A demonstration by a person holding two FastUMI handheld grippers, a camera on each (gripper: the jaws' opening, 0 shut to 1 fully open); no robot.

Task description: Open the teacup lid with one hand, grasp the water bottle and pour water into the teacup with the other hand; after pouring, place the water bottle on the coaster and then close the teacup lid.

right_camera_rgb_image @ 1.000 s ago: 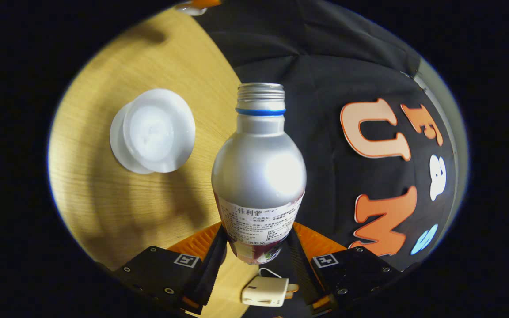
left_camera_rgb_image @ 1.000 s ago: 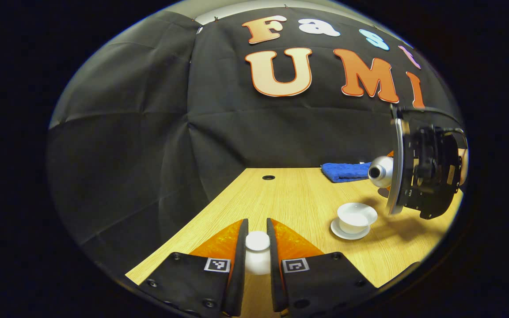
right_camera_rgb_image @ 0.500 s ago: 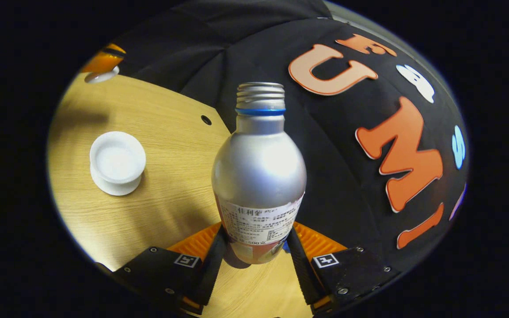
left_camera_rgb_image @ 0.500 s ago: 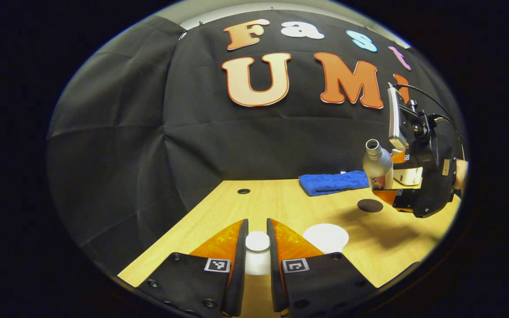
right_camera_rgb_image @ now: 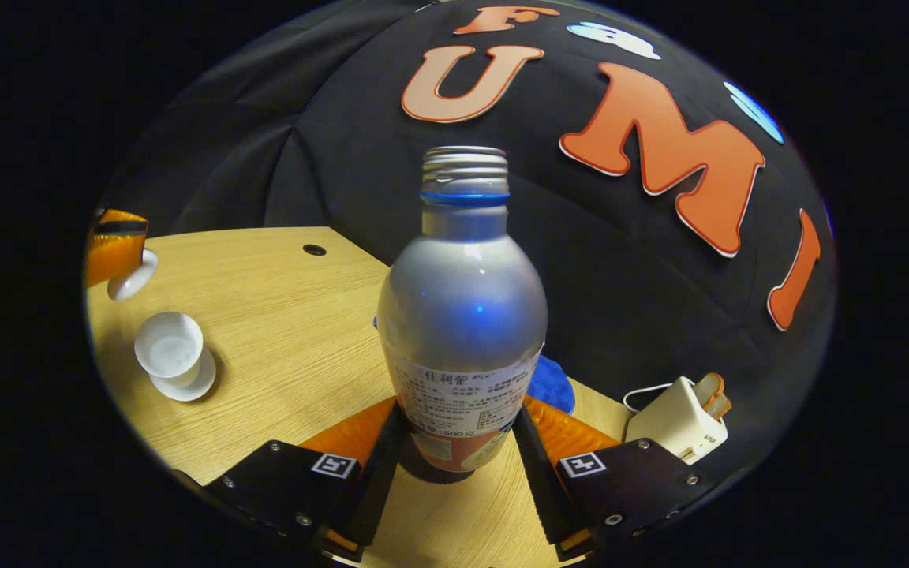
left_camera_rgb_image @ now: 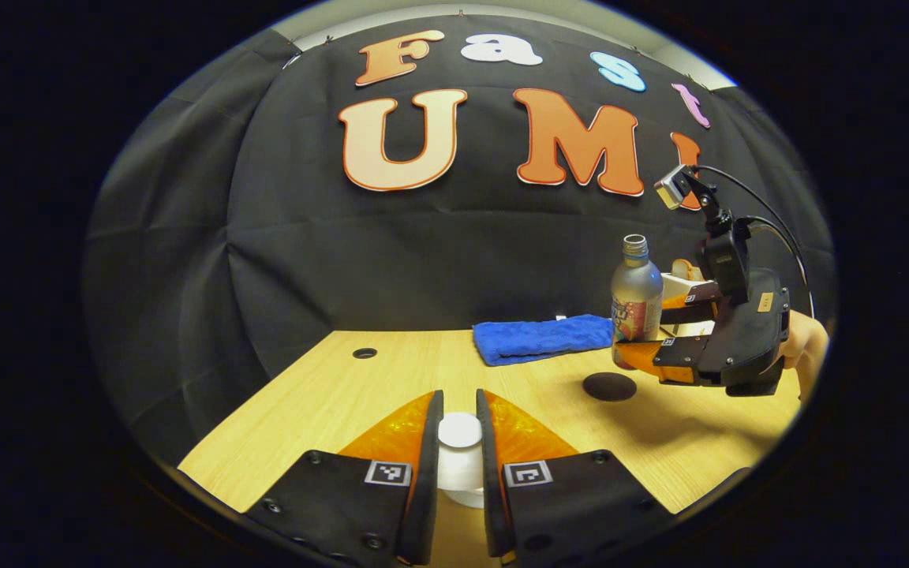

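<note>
**Lid lifted in left gripper, bottle upright in right gripper near the coaster**

Left gripper view, left to right: the wooden desk (left_camera_rgb_image: 360, 394) runs back to the black cloth wall, with a small round cable hole (left_camera_rgb_image: 364, 353) near its far left edge. At the bottom centre, the left gripper (left_camera_rgb_image: 459, 430) has its jaws clamped on the knob of the white teacup lid (left_camera_rgb_image: 460, 457), which is held above the desk. Farther back, a folded blue cloth (left_camera_rgb_image: 543, 338) lies against the wall. To its right a dark round coaster (left_camera_rgb_image: 609, 386) sits flat on the desk. Just above and right of the coaster, the water bottle (left_camera_rgb_image: 636, 296) stands upright, uncapped, in the right gripper (left_camera_rgb_image: 644, 335), with a person's hand (left_camera_rgb_image: 808, 347) behind the gripper body. I cannot tell whether the bottle base touches the desk.

Right gripper view, left to right: at the far left edge the lid (right_camera_rgb_image: 132, 276) shows in the left gripper's tip. Just below it the white teacup (right_camera_rgb_image: 169, 345) stands open on its saucer (right_camera_rgb_image: 186, 383), well apart from the bottle. In the centre the silver bottle (right_camera_rgb_image: 462, 315) is upright, with the right gripper's (right_camera_rgb_image: 458, 442) jaws closed on its labelled lower body. The blue cloth (right_camera_rgb_image: 553, 384) peeks out behind it. A small white box with a cable (right_camera_rgb_image: 677, 420) sits at the right.
</note>
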